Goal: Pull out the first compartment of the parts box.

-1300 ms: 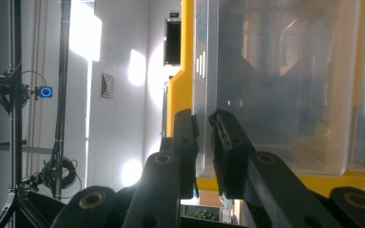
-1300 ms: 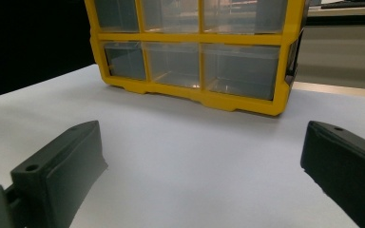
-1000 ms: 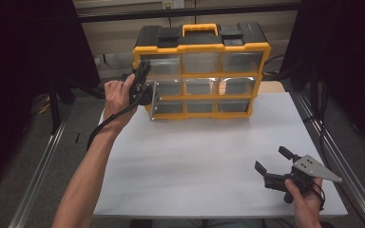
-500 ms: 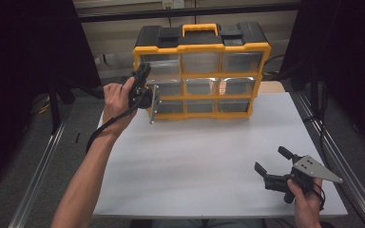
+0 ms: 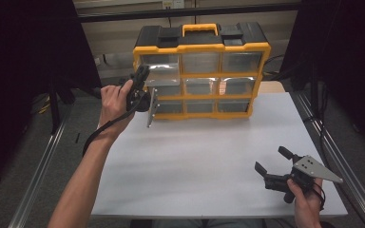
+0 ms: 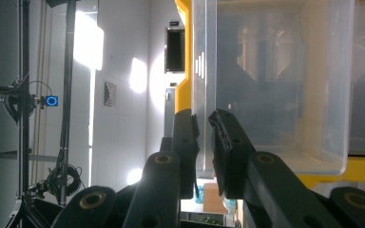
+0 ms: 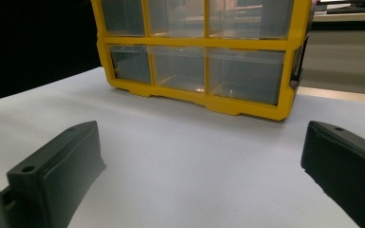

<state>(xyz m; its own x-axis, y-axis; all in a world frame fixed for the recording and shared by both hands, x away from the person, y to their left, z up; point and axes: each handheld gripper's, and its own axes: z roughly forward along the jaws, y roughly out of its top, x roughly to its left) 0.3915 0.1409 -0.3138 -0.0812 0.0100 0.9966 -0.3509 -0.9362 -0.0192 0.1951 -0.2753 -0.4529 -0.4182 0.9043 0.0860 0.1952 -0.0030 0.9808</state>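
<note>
Drawer [image 5: 155, 103] farther out, left claw [image 5: 148, 100] clamped.

The high view looks forward and down from above the person's side onto the white table [image 5: 195, 161], taking in the whole yellow drawer cabinet [image 5: 202, 71] at the far edge. The left gripper view sits very close to a clear drawer [image 6: 271, 80], rolled on its side (the cabinet's yellow frame runs upright there) and facing past it into the room. The right gripper view rides low over the table [image 7: 180, 156], well back, facing the cabinet [image 7: 199, 47] front level-on. All three views share that cabinet.
</note>
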